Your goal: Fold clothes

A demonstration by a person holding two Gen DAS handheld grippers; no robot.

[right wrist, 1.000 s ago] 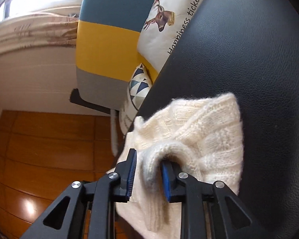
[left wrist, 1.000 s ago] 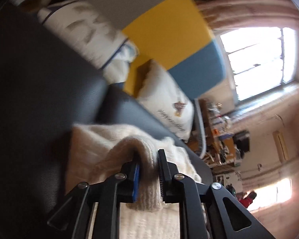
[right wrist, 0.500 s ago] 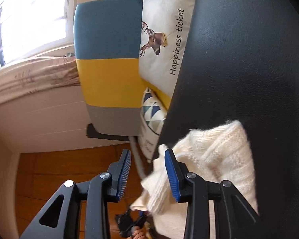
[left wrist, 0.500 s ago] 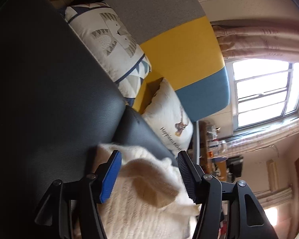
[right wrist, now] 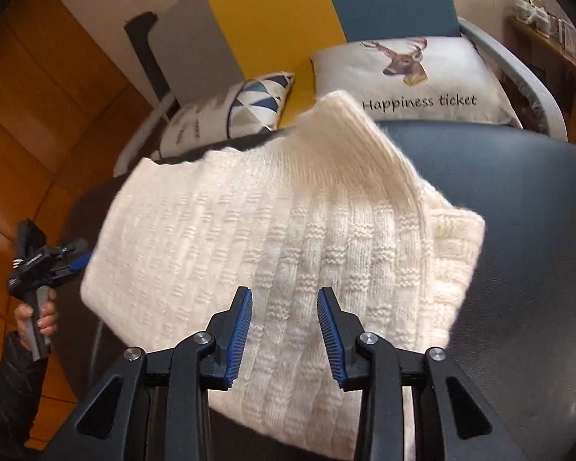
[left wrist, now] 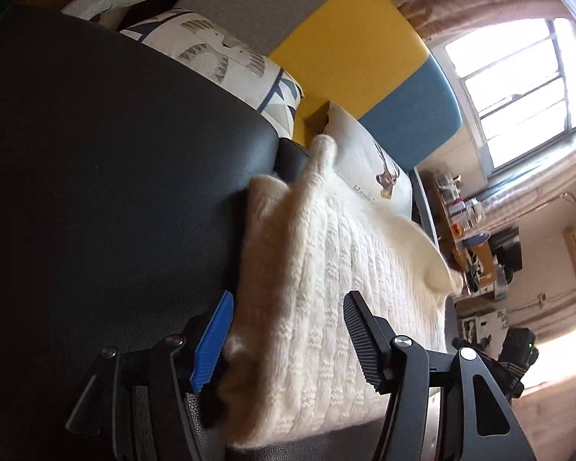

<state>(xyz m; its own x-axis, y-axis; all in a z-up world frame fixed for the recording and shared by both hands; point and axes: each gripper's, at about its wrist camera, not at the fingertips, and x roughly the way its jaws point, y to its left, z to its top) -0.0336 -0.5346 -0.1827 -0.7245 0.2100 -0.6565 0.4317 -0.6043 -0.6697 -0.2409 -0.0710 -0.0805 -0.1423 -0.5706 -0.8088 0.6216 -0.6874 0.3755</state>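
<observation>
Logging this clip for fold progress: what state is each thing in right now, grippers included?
Cream knit sweater: folded into a compact stack on the black leather seat, one corner sticking up, not gripped.
Left gripper: jaws open, straddling the sweater's edge.
Right gripper: jaws open, over the sweater.
Deer cushion: propped against the sofa back.
Triangle-pattern cushion: leaning beside it.

The cream-white sweater is showing a knitted pattern of ribs and small raised blocks against the black leather surface. Behind it, the chair back is displaying grey, yellow and teal panels. One white cushion is bearing a brown deer head and black lettering; another cushion is showing blue triangles.
</observation>
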